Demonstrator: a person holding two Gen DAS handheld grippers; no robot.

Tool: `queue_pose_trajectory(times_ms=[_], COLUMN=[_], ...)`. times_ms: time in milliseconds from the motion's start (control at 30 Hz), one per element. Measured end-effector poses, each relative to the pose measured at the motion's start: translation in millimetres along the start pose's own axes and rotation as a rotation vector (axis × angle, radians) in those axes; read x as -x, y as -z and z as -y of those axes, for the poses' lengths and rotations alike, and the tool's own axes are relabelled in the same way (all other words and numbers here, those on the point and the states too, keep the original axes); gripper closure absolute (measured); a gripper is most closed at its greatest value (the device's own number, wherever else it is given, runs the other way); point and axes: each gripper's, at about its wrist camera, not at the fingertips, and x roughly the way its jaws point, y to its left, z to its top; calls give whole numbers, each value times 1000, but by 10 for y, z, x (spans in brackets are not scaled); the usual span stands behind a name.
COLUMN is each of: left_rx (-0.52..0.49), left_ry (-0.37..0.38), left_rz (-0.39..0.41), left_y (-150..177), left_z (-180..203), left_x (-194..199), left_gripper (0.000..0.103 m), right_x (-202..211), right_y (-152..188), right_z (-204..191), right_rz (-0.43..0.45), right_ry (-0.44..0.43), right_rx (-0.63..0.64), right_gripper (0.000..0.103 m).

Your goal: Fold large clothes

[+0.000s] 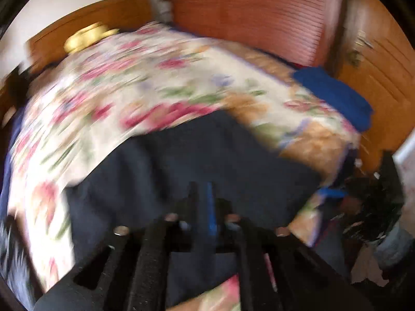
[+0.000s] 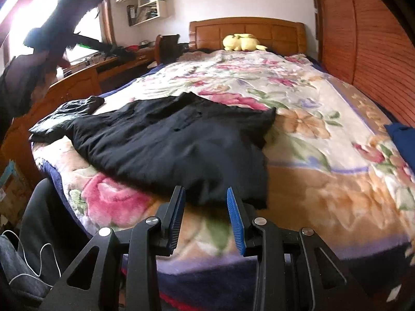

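Floral bed (image 2: 324, 155), one black garment (image 2: 176, 142)

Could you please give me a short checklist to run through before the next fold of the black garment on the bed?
1. Garment lies on the blanket, body spread fairly flat: ok.
2. Left sleeve laid out: not ok, it is bunched near the bed's edge.
3. Right gripper free to grasp: ok, jaws open, nothing between them, near the hem.
4. Left gripper free: cannot tell, the view is blurred; jaws stand nearly together above the garment.
5. Fold area free of other things: ok, the yellow plush and the blue cloth lie apart from the garment.
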Motion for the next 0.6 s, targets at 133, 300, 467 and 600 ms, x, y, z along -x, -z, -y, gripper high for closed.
queue_pose_trajectory(times_ms=[133,300,467,600], left_rx=[159,321,357,361], left_ry=[-118,-160,-135,-134], left_rz=[-18,-50,-57,-71], left_y=[686,1431,1674,1702], left_z=[-675,-1205,-1311,-1384], left_x=[203,342,195,55], left_gripper=[83,80,78,77], right_x=[-115,-356,-495,-543], right_y=[-68,-143,-263,-304], right_z=[-146,-332,-454,-423], right_rz=[4,-27,-44,-56], right_ry=[-45,-88,-101,-103], right_rx=[21,41,66,86], right_gripper=[69,69,69,69])
